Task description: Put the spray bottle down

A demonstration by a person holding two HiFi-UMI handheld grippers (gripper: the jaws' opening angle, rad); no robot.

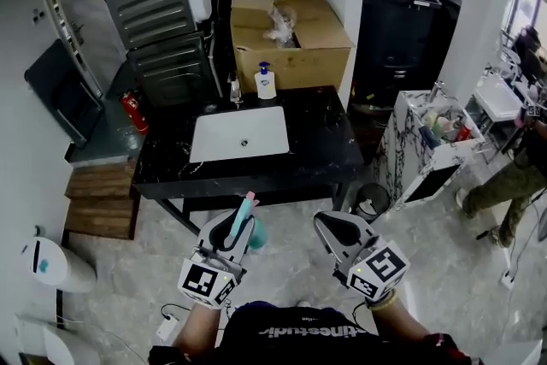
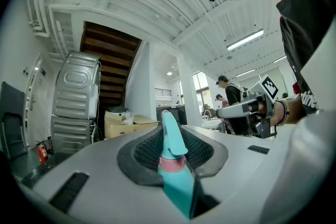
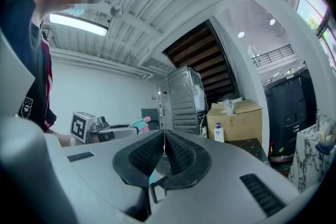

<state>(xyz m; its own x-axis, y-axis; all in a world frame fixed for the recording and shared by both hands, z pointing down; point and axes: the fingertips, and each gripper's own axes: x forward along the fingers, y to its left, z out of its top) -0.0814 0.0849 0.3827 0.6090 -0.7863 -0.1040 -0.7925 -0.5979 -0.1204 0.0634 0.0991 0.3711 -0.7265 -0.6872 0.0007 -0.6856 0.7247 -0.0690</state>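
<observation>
A teal spray bottle (image 2: 176, 165) with a pink collar stands between the jaws of my left gripper (image 2: 173, 136), which is shut on it. In the head view the spray bottle (image 1: 245, 220) pokes up from the left gripper (image 1: 235, 231) at the lower middle, short of the black counter (image 1: 325, 145). My right gripper (image 1: 338, 228) hovers beside it on the right. Its pads (image 3: 176, 152) meet with nothing between them, so the right gripper (image 3: 164, 140) is shut and empty. The bottle's teal nozzle (image 3: 137, 124) shows at the left of the right gripper view.
The black counter holds a white sink (image 1: 239, 133), a tap (image 1: 233, 88) and a soap dispenser (image 1: 266, 82). Behind it stands a cardboard box (image 1: 291, 38). A marble cart (image 1: 423, 141) is at the right, a small bin (image 1: 369, 203) by the counter's leg, and a person (image 1: 513, 175) at the far right.
</observation>
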